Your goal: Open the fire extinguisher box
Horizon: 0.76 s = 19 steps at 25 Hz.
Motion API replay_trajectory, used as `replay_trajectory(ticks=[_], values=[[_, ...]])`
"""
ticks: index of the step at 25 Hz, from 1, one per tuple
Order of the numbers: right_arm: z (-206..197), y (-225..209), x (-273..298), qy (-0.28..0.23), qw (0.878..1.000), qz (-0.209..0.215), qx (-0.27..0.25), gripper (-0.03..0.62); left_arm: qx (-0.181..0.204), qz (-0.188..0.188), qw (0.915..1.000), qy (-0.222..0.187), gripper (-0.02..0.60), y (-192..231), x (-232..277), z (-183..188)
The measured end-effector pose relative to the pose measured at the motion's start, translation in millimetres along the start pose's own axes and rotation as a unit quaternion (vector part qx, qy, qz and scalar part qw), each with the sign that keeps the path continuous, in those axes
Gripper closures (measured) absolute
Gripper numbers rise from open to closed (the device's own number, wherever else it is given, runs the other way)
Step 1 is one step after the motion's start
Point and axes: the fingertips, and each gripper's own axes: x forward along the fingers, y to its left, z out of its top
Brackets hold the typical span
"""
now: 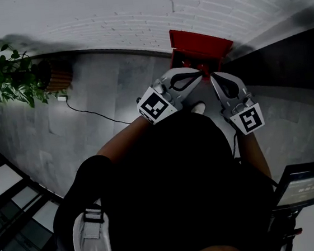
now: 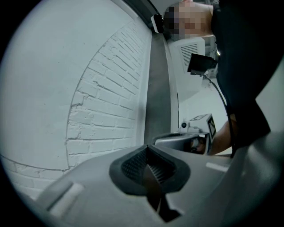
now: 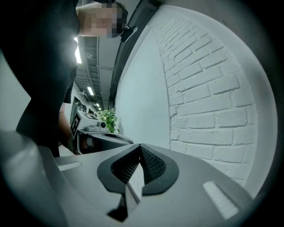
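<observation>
While the approach to the box is not yet finished, the head view should be read first. The red, flat-sided metal fire extinguisher box (image 1: 200, 48) stands on the grey floor (image 1: 103, 94) against the foot of the white painted brick wall (image 1: 233, 1), directly ahead of the person. The left tongs (image 1: 195, 76) and the right tongs (image 1: 214, 79) are held side by side just short of it, with their tips pointing toward the box and not touching it. No latch or handle can be made out from here, and it cannot be settled whether the door is ajar. A leafy green potted plant (image 1: 2, 78) stands well apart at the left and should not be disturbed.

In the left gripper view, the left tongs (image 2: 148, 166) are seen pressed together with nothing between them. Only brick wall is faced, and the box is not shown.

In the right gripper view, the right tongs (image 3: 140, 165) are likewise brought together and empty, again with wall beyond and no box in sight.

To do this step well, both tongs would probably need to be tipped downward until the box front comes into their own views. One pair should be spread before the door edge or pull is reached, then closed on it squarely. The door is best drawn along its hinge arc, since a slanted pull might let the pads slip. The other pair could be kept free to steady the box body.
</observation>
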Motion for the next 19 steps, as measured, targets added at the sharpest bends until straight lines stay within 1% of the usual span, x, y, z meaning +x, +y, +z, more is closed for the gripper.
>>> replay_trajectory(ticks=[4,9,15,19], values=[[-8.3,-0.8,0.4,0.005,1.0,-0.002,0.01,0.585,0.001,0.003,1.0,0.002,0.581,2.1,0.3,-7.1],[-16.2,-5.8,1.8,0.003,1.0,0.001,0.008,0.585,0.005,0.002,1.0,0.008,0.581,5.7,5.7,-16.3],[-5.6,6.4,-1.1,0.006,1.0,-0.002,0.012,0.585,0.002,-0.002,1.0,0.007,0.581,-3.1,-0.8,-7.5],[-13.2,3.2,-0.3,0.008,1.0,0.001,0.014,0.585,0.002,-0.002,1.0,0.008,0.581,-2.3,2.0,-14.1]])
